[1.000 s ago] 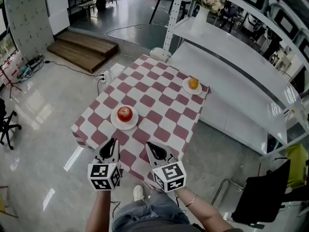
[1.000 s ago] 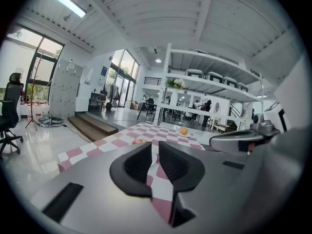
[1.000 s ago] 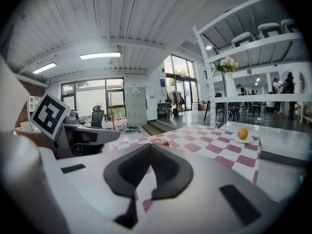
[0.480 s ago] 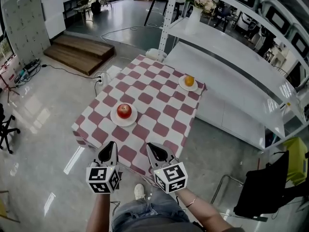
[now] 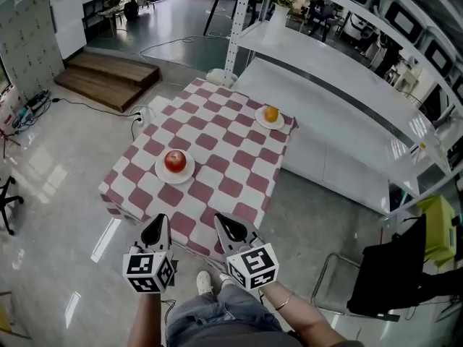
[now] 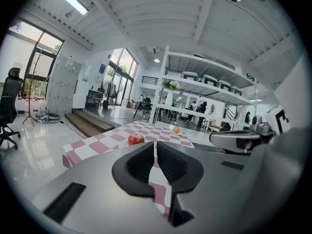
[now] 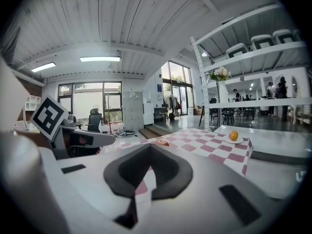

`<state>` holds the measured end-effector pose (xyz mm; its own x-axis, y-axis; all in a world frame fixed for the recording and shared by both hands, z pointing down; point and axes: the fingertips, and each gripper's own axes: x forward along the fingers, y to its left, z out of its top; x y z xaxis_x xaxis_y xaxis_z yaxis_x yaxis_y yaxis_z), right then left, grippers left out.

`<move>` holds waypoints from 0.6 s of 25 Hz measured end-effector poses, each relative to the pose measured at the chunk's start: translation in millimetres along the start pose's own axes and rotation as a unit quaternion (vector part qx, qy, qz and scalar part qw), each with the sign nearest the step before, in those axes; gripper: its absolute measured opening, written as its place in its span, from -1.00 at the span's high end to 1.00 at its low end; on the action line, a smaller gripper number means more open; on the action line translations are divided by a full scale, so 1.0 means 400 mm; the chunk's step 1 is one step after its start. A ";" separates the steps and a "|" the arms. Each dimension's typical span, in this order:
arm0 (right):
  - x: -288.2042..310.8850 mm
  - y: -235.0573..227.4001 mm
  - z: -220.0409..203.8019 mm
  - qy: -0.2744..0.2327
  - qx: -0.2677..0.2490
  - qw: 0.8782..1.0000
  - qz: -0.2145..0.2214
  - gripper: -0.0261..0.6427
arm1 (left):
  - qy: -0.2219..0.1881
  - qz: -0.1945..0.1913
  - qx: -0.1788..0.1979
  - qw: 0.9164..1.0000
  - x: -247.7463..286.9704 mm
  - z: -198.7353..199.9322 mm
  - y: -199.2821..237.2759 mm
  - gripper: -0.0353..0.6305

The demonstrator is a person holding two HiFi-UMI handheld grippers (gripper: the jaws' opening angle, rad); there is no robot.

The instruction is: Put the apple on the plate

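Head view, from the bottom edge outward: the person's jeans (image 5: 217, 322) and one shoe (image 5: 205, 284) sit nearest me. Just beyond them both tools are held side by side over the glossy floor (image 5: 65, 194), short of the table's near edge.

The left gripper (image 5: 158, 224) has its jaws drawn together. In the left gripper view I see only a thin slit between the dark pads, with checked cloth showing through it and nothing pinched there.

The right gripper (image 5: 228, 225) is closed too. In the right gripper view its tips meet at the far end, and the hollow behind them is empty. Neither tool touches the table or anything on it, and the two are close beside each other without touching.

Past the tips comes the table (image 5: 217, 147) under its red-and-white checked cloth. The apple (image 5: 175, 160) sits on the white plate (image 5: 160, 172) on the table's left half, towards the near side and well apart from both tools.

Farther back, near the far right corner, an orange (image 5: 271, 113) rests on a smaller plate (image 5: 279, 122). Beyond the table stands a long white shelf rack (image 5: 333, 63) with a vase of flowers (image 5: 281, 9) at its far end. Off to the left, wooden steps (image 5: 108, 78) lie on the floor.
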<state>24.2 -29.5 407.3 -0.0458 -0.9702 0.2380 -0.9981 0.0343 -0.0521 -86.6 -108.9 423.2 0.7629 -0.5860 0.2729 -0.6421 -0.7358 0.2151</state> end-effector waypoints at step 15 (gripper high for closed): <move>-0.102 0.007 -0.004 -0.018 0.000 1.000 0.025 0.90 | -0.009 0.037 0.001 0.999 -0.092 -0.019 -0.060 0.81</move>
